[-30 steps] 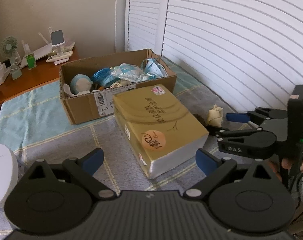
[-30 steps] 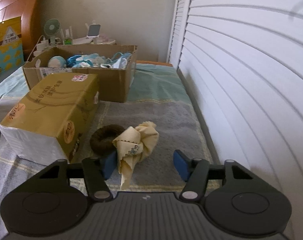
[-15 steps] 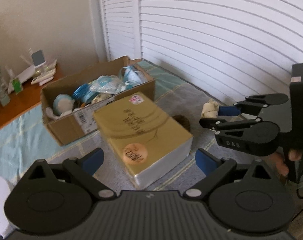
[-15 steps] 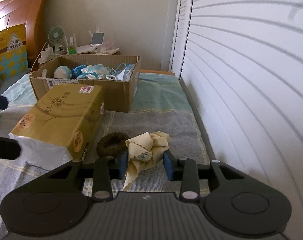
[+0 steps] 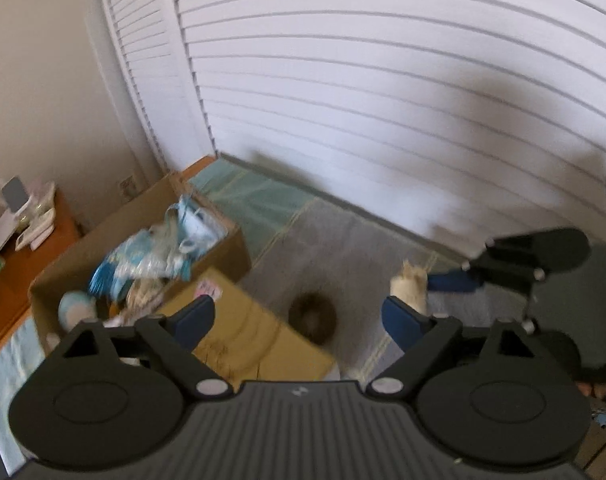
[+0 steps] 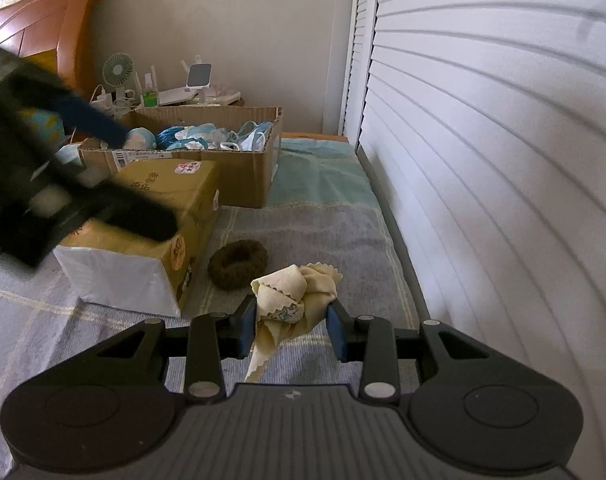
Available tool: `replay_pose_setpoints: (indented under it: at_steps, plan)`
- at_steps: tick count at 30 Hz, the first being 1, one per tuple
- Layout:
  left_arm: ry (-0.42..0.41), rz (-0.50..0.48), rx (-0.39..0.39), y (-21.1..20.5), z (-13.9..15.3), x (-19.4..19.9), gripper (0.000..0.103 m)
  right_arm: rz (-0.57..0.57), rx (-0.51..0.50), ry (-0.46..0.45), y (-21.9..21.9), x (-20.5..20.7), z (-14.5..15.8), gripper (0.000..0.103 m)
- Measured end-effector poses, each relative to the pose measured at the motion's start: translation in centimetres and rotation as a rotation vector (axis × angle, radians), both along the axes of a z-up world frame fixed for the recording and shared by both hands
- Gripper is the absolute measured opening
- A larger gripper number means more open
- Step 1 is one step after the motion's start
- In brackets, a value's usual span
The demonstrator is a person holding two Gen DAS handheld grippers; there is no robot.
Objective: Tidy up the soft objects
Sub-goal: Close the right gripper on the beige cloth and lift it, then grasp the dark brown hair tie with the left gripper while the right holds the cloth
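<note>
Landmark: the closed gold cardboard box with a white end face (image 6: 143, 216), lying on the grey and teal striped blanket (image 6: 327, 240)
Right gripper (image 6: 292, 322): its 2 blue-padded jaws are drawn in against a crumpled cream cloth with pinked edges (image 6: 295, 300), which bulges between them and trails 1 corner down
Cloth position: just right of the gold box's near corner, apparently raised a little off the blanket; I cannot tell for certain
Left gripper (image 5: 299, 320): jaws spread wide, nothing between them, held above the gold box; this view is blurred
Brown fuzzy ring-shaped hair tie (image 6: 238, 259): on the blanket just right of the gold box, apart from the cloth
Open brown cardboard carton (image 6: 207, 168): directly behind the gold box, holding blue and white soft items, the likely destination
Handling: the cloth looks light, limp and compressible, not fragile; a pinch across its bunched middle seems best, since a loose corner could slip or snag
</note>
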State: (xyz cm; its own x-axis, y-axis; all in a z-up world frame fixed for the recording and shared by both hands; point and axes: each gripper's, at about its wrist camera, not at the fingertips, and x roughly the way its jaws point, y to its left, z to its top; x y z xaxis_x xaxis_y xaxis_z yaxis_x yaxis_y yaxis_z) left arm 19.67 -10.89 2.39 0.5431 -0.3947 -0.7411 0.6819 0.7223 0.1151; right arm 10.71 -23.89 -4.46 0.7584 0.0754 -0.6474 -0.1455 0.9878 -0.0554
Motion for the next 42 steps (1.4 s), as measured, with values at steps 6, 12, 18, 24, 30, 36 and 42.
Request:
replay_pose_setpoints:
  at_steps: [6, 12, 18, 24, 30, 36, 42]
  plan:
    - [0.099, -0.072, 0.043, -2.9, -0.5, 2.6, 0.078, -0.012, 0.017, 0.005, -0.6, -0.6, -0.1, 0.041]
    - [0.243, -0.079, 0.143, -6.1, -2.6, 6.0, 0.058, -0.018, 0.035, 0.007, -1.0, -0.7, -0.1, 0.041]
    - [0.343, -0.06, 0.251, -7.7, -5.3, 8.0, 0.049, -0.018, 0.038, 0.004, -1.1, -0.6, -0.1, 0.041]
    - [0.37, -0.047, 0.336, -8.3, -7.2, 8.8, 0.049, -0.018, 0.039, 0.005, -1.2, -0.7, -0.2, 0.041]
    - [0.35, -0.054, 0.334, -8.4, -7.6, 8.3, 0.04, -0.026, 0.044, 0.002, -1.3, -0.7, -0.1, 0.041]
    - [0.339, -0.041, 0.335, -8.2, -6.8, 8.3, 0.042, -0.027, 0.041, 0.005, -1.2, -0.7, -0.2, 0.041]
    - [0.344, -0.036, 0.339, -8.3, -7.2, 8.2, 0.04, -0.028, 0.04, -0.003, -1.2, -0.8, 0.0, 0.041]
